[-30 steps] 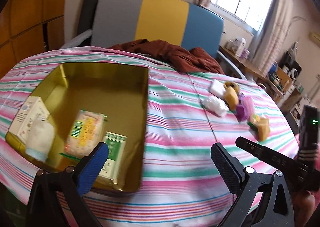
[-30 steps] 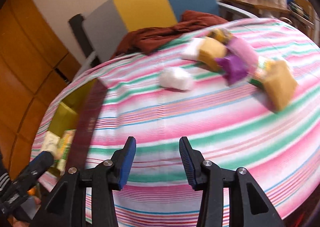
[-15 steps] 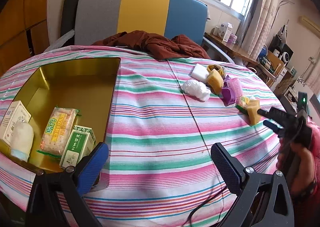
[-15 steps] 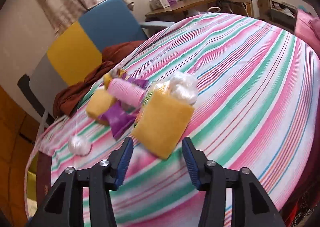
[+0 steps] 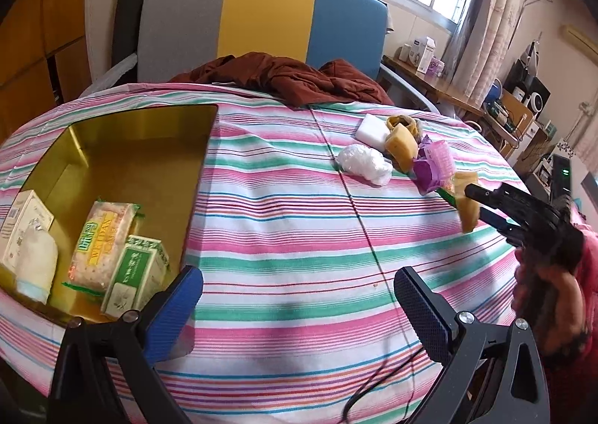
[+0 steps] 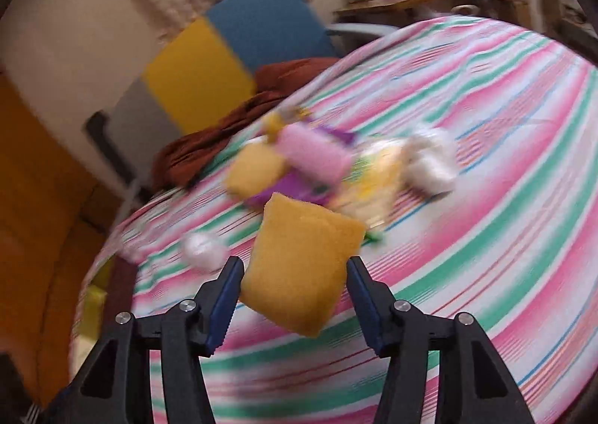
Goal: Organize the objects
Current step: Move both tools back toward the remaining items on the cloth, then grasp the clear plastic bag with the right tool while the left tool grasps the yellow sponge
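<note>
A gold tin box (image 5: 123, 147) lies open at the left of the striped table and holds a cracker pack (image 5: 102, 241), a green carton (image 5: 132, 276) and a white box (image 5: 22, 226). My left gripper (image 5: 295, 308) is open and empty above the table's near edge. My right gripper (image 6: 295, 285) straddles a yellow sponge (image 6: 299, 267), which sits between its fingers; its jaws look open around it. The sponge and the right gripper also show in the left wrist view (image 5: 469, 213). Behind it lie a pink roll (image 6: 317, 155), a purple wrapper (image 5: 426, 172), a white bag (image 5: 364, 162) and another sponge (image 5: 401, 145).
A brown cloth (image 5: 284, 78) lies at the table's far edge in front of a grey, yellow and blue chair (image 5: 261, 16). A white block (image 5: 372, 132) lies near the pile. A black cable (image 5: 377, 383) hangs at the near edge. A desk with clutter (image 5: 429, 61) stands at the right.
My right gripper swung from the table's middle to the pile at the right and now has the yellow sponge between its fingers. The left gripper stayed open near the tin.
</note>
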Tool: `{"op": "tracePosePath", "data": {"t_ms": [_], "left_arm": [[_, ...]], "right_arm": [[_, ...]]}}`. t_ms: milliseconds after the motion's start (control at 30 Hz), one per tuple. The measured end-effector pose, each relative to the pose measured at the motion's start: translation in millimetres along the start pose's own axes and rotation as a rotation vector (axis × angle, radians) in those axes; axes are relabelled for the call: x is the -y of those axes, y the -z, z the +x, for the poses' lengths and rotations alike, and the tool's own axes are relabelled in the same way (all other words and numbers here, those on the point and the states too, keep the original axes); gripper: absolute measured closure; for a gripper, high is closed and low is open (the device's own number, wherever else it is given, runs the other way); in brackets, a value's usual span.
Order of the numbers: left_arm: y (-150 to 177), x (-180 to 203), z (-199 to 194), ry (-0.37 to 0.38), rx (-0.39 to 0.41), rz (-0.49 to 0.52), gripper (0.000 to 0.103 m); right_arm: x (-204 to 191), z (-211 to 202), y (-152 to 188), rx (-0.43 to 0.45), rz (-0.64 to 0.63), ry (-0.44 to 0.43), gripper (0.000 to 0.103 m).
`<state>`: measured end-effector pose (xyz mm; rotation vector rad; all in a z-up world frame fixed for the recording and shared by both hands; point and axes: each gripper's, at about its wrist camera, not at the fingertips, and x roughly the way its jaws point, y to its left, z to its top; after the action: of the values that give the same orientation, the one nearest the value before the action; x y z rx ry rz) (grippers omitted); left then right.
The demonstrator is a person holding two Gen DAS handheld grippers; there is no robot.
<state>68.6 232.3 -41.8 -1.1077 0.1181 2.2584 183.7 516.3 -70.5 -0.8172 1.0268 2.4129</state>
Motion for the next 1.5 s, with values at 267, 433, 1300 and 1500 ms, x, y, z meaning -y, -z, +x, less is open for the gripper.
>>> {"op": "tracePosePath", "data": {"t_ms": [267, 433, 1300, 1500], "left_arm": [[-5, 10, 12, 0.003, -0.022, 0.017, 0.0], [-5, 16, 20, 0.003, -0.041, 0.029, 0.0], [-37, 127, 95, 0.169, -0.19, 0.117, 0.0], [-33, 180, 123, 0.221, -0.258, 0.126, 0.0]], "right_arm": [[13, -12, 5, -0.014, -0.093, 0.04, 0.036], [50, -21, -20, 0.052, -0.036, 0.116, 0.036], [120, -9, -44, 0.103, -0.127, 0.397, 0.066], [122, -8, -38, 0.138, -0.116, 0.383, 0.066]]}}
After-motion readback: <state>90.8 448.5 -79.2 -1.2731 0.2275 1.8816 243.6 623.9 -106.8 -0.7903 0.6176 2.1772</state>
